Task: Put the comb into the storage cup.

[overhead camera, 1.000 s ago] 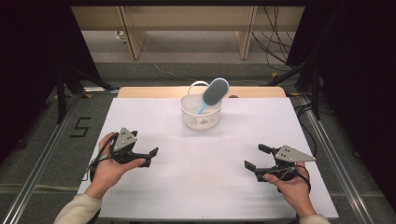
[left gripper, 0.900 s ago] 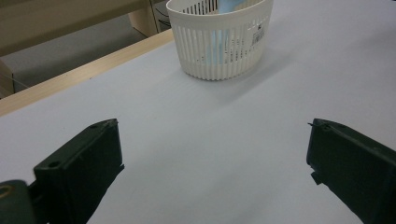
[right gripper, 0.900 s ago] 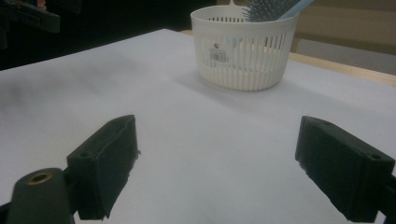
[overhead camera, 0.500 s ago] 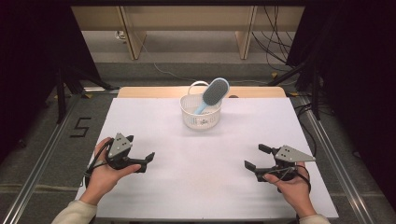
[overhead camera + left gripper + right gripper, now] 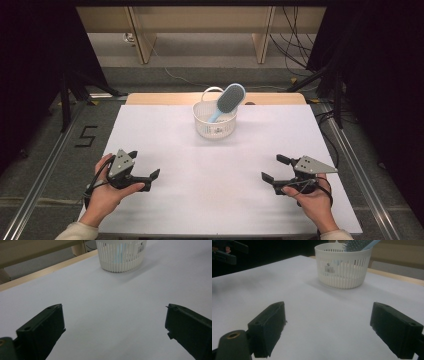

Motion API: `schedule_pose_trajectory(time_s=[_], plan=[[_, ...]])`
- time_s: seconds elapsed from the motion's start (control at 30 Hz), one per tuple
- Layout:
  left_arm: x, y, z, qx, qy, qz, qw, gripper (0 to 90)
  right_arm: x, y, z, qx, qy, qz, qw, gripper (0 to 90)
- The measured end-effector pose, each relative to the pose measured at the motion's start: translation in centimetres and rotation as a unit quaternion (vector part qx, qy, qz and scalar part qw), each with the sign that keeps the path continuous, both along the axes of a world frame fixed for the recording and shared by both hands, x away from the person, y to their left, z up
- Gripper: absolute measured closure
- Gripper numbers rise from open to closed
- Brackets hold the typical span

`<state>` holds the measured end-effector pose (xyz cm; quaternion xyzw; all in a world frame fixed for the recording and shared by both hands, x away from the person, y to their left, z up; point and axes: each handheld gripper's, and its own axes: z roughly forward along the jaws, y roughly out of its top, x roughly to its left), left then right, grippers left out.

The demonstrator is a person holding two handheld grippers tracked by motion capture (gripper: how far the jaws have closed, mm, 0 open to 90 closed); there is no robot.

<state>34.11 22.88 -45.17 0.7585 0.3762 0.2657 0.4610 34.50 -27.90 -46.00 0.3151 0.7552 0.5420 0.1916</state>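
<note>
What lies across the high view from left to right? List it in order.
Left gripper → white basket → blue hairbrush leaning out of it → right gripper.

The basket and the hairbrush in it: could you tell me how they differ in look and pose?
The basket is white, round and slotted, standing upright on the table; the hairbrush is light blue with a dark bristle pad, leaning tilted. The basket rests on the table, while the hairbrush sticks out above its rim. Neither tool touches either.
</note>
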Motion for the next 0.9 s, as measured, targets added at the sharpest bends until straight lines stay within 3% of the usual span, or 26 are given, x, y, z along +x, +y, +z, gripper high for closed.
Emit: schedule_pose_trajectory(time_s=[0.2, 0.9], plan=[[-0.4, 0.3, -0.2, -0.003, -0.015, 0.002, 0.9999, 1.8, 0.0, 0.0, 0.0, 0.001, 0.000, 0.001, 1.0000, 14.0], [-1.2, 0.5, -1.4, 0.016, -0.005, 0.006, 0.9998, 1.7, 0.0, 0.0, -0.1, -0.002, 0.000, 0.001, 1.0000, 14.0]])
